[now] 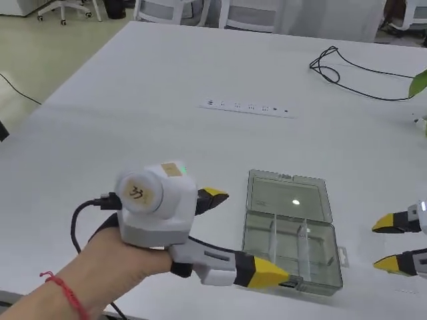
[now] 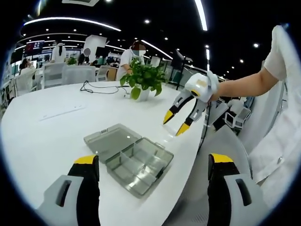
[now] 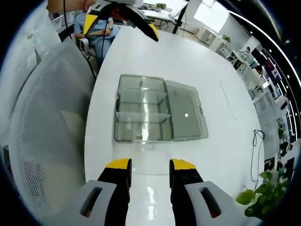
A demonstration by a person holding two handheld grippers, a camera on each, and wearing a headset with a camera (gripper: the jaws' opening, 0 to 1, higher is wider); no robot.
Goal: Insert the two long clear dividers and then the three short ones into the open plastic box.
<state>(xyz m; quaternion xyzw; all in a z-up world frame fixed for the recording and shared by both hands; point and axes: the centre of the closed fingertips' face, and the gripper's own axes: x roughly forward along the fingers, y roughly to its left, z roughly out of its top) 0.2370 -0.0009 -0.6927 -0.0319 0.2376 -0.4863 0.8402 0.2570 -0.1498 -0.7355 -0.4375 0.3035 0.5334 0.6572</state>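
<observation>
An open clear plastic box (image 1: 320, 267) lies near the table's front edge, its lid (image 1: 288, 195) folded back flat. Two clear dividers (image 1: 272, 235) stand across the tray. My left gripper (image 1: 243, 233) is held just left of the box, open wide with nothing between its fingers. My right gripper (image 1: 385, 244) hovers to the right of the box, open and empty too. In the left gripper view the box (image 2: 155, 176) lies ahead between my left gripper (image 2: 153, 162) jaws, and the right gripper (image 2: 174, 124) hangs beyond it. The right gripper (image 3: 150, 165) faces the box (image 3: 123, 106), dividers (image 3: 141, 115) visible inside.
A white power strip (image 1: 247, 107) lies mid-table and a black cable (image 1: 340, 70) loops at the far right. A potted plant (image 2: 143, 80) stands at the table's right end. A mesh chair (image 3: 47, 122) sits by the near edge. People sit in the background.
</observation>
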